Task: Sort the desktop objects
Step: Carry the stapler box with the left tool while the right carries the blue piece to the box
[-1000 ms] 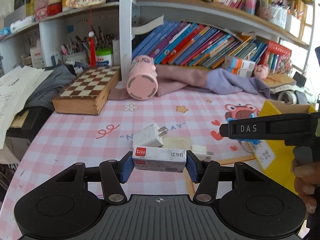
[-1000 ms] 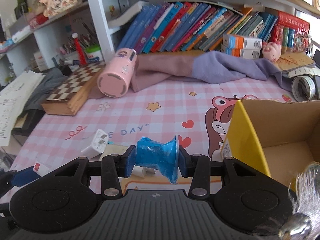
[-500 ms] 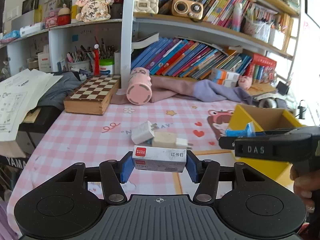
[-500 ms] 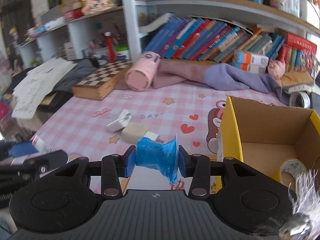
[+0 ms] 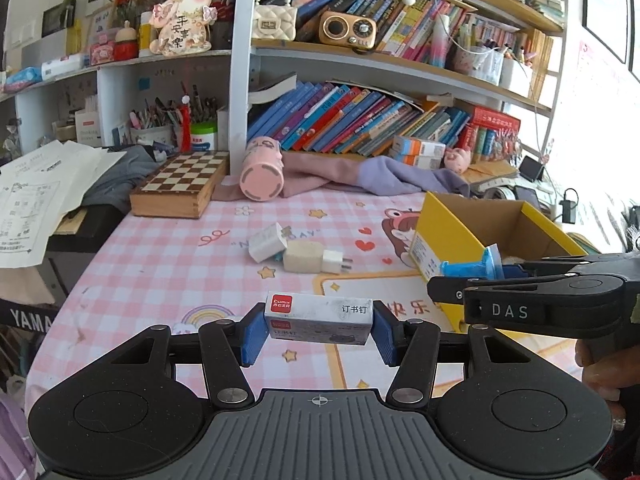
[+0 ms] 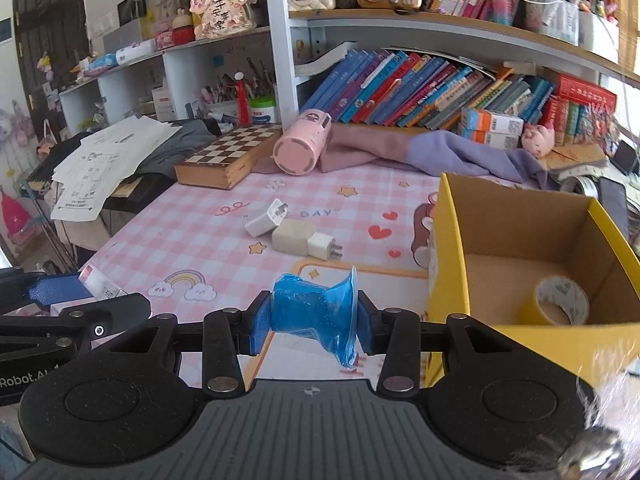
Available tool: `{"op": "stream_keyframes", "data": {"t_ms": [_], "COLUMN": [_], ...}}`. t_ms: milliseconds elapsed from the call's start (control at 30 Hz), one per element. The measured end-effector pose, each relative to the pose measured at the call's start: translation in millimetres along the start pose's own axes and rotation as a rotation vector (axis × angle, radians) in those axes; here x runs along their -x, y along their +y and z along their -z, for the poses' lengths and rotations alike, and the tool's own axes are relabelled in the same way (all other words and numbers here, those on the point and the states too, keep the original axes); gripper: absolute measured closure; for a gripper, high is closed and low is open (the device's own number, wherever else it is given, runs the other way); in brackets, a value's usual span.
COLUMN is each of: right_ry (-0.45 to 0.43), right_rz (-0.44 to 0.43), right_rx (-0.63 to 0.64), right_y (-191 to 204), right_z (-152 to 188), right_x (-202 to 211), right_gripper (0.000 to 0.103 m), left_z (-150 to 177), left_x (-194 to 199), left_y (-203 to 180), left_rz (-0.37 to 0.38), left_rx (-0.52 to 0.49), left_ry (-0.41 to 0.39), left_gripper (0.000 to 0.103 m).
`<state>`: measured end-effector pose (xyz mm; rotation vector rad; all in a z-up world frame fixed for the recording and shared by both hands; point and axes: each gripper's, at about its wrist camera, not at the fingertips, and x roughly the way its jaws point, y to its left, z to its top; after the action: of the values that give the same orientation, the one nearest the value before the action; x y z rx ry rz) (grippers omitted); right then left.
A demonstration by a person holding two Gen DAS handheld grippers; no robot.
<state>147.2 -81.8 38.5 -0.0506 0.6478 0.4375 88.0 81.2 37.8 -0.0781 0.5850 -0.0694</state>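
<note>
My staple box [image 5: 319, 317] is smooth card, my blue packet [image 6: 316, 314] shiny plastic, the chessboard [image 6: 228, 154] wood.

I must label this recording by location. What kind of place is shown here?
Probably a home study desk or a child's room: shelves packed with leaning books, a pen pot, and a pink checked cartoon table cover with a chessboard box on it.

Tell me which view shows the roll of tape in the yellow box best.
The right wrist view: it looks down into the yellow box and shows the roll of tape on the box floor. In the left wrist view the box's near wall and the right tongs hide the tape.
</note>
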Motion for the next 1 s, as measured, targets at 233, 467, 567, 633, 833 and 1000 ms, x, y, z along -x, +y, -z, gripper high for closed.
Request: {"op": "stream_keyframes", "data": {"t_ms": [233, 467, 567, 633, 833, 1000], "right_ry": [-0.007, 0.008, 0.020, 0.032, 0.065, 0.074], "right_rz": [0.031, 0.095, 0.130, 0.148, 0.204, 0.250], "right_rx": [0.003, -0.045, -0.085, -0.105, -0.154, -0.187], "right_y": [9.5, 2.7, -5.7, -10.9, -27.3, -41.0], "right_z": [21.4, 43.7, 50.2, 55.0, 70.5, 80.3], "right_x": [24.8, 47.7, 55.5, 60.3, 74.5, 88.0], "right_gripper": [0.063, 0.063, 0.063, 0.063, 0.063, 0.063], "left_z": [14.9, 25.0, 28.0, 29.4, 34.9, 36.6], "left_x": [16.4, 22.4, 24.0, 23.9, 20.6, 17.3], "left_y": [-7.9, -20.5, -28.4, -33.7, -51.0, -69.6], "left_rz": [0.038, 0.105, 0.141, 0.162, 0.230, 0.287], "left_rx": [-0.035, -0.066, -0.085, -0.092, -0.108, -0.140], "left_ry": [0.012, 0.029, 0.036, 0.039, 0.058, 0.069], "left_gripper": [0.049, 0.049, 0.049, 0.049, 0.049, 0.049]}}
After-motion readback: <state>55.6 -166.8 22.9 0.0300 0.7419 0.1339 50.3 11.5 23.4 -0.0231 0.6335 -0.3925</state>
